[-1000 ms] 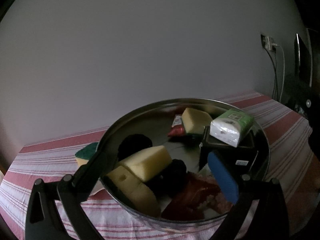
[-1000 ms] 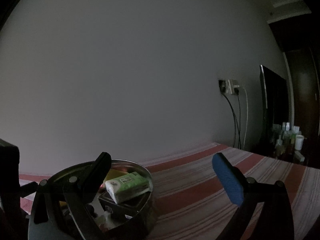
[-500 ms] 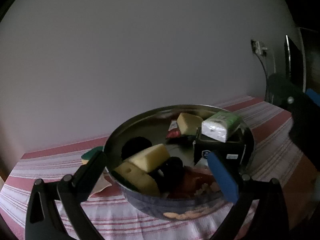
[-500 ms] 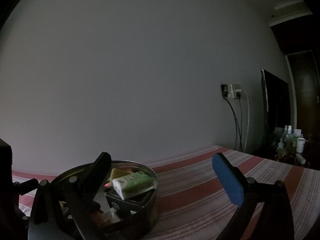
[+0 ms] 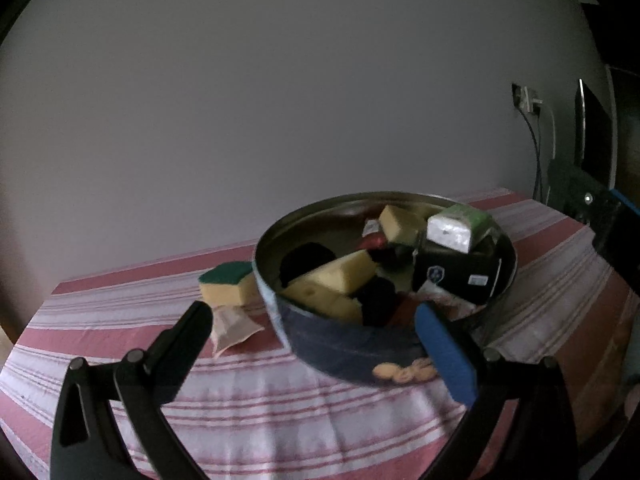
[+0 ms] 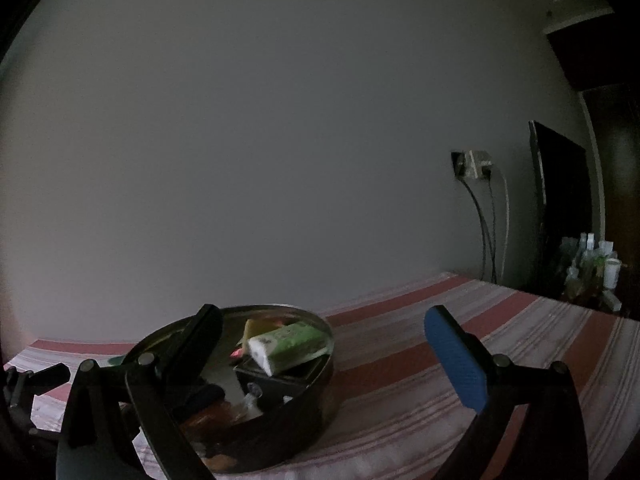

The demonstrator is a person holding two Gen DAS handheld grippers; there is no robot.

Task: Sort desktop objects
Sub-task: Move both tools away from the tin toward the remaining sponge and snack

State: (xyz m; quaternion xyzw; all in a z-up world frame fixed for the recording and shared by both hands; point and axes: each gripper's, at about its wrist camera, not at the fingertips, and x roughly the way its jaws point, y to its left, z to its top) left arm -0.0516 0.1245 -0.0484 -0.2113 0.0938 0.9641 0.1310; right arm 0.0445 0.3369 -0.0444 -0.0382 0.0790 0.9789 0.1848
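Observation:
A round metal tin [image 5: 344,344] stands on the striped tablecloth, filled with yellow sponges [image 5: 340,272], a green-and-white tissue pack [image 5: 460,228], a black box [image 5: 456,276] and dark items. A green-topped sponge [image 5: 226,286] and a small packet [image 5: 232,326] lie on the cloth to the tin's left. My left gripper [image 5: 316,340] is open and empty, in front of the tin. My right gripper [image 6: 324,348] is open and empty, to the right of the tin [image 6: 280,412], where the tissue pack [image 6: 288,344] shows on top.
The red-and-white striped tablecloth [image 5: 280,408] covers the table, which stands against a plain wall. A wall socket with cables [image 6: 474,168] and a dark screen [image 6: 560,184] are at the right. Several bottles [image 6: 592,264] stand at the far right.
My left gripper has pulled back and away from the tin, so the tin looks smaller and the sponge and packet beside it show. My right gripper has shifted slightly.

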